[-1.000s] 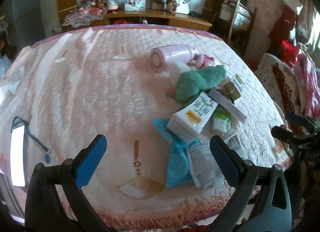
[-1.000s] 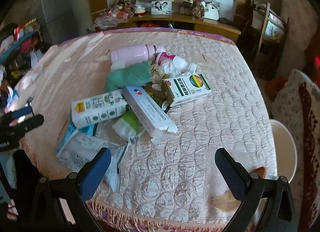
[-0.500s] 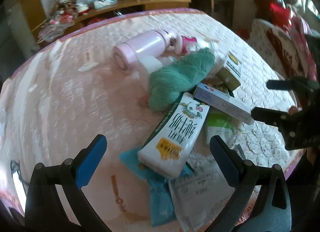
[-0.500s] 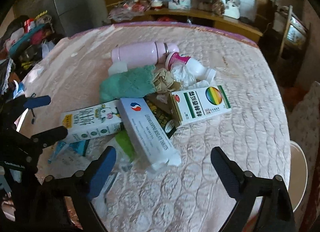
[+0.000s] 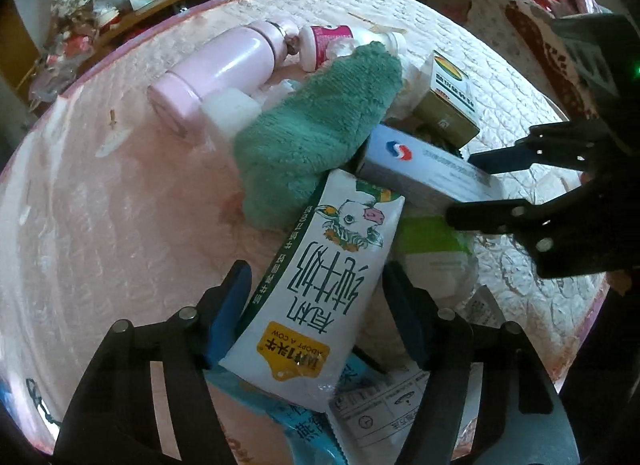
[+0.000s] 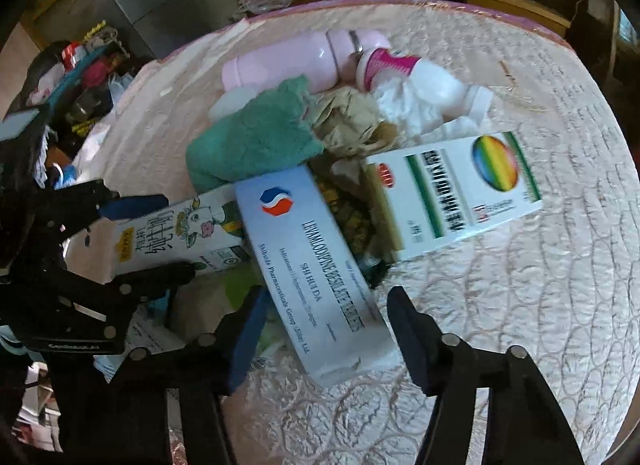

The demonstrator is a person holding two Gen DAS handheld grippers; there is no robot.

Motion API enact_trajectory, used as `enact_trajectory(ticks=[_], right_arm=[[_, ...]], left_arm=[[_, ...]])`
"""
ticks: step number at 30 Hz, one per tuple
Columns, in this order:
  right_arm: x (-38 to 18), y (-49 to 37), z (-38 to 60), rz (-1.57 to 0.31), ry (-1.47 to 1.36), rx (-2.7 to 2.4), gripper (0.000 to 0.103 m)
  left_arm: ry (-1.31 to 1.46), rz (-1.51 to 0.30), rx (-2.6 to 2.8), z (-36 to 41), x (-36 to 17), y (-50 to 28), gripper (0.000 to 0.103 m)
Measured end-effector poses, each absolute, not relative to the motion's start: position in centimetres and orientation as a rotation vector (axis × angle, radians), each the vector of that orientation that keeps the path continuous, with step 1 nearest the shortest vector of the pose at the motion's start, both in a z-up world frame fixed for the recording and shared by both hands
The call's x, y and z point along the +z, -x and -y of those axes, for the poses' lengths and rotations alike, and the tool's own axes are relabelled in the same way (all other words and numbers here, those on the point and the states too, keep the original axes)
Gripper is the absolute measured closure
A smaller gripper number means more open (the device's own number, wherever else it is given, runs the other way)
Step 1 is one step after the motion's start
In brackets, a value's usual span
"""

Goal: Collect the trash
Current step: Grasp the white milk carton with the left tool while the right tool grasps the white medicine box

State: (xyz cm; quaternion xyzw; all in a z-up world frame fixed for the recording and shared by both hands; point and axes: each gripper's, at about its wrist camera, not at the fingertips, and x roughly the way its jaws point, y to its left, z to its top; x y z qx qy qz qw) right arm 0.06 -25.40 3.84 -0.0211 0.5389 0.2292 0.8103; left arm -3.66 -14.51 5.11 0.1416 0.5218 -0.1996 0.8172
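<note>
Two grippers are closing at once: left gripper [image 5: 316,305] is narrowing around the milk carton [image 5: 316,297] lying lengthwise between its fingers, right gripper [image 6: 324,325] is straddling the pill box [image 6: 316,265] likewise, neither gripping yet.

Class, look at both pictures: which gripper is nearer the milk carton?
Left. The left gripper straddles the milk carton, jaws closing; the right gripper straddles the long white box beside it.
</note>
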Motion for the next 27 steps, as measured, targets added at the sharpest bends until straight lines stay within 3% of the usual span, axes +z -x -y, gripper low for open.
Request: enact_trajectory(ticks=[2, 8, 21, 27], right_arm=[[4.2, 0.3, 25.0, -1.123, 0.058, 0.479, 0.051], [7.3, 3.7, 25.8, -1.037, 0.065, 0.462, 0.055], [5.6, 6.9, 27.8, -1.126, 0.081, 0.416, 0.054], [4.3, 5.8, 26.5, -1.144, 0.097, 0.384, 0.053]], left_arm=[[-0.268, -1.114, -0.428, 14.0, 5.5, 3.7, 0.046], [-0.164, -1.081, -0.449, 12.5, 8.2, 5.0, 0.054], [-0.212, -1.123, -0.41, 14.3, 7.1, 8.0, 0.055], [-0.264, -1.102, -0.378, 15.1, 6.6, 8.1, 0.051]])
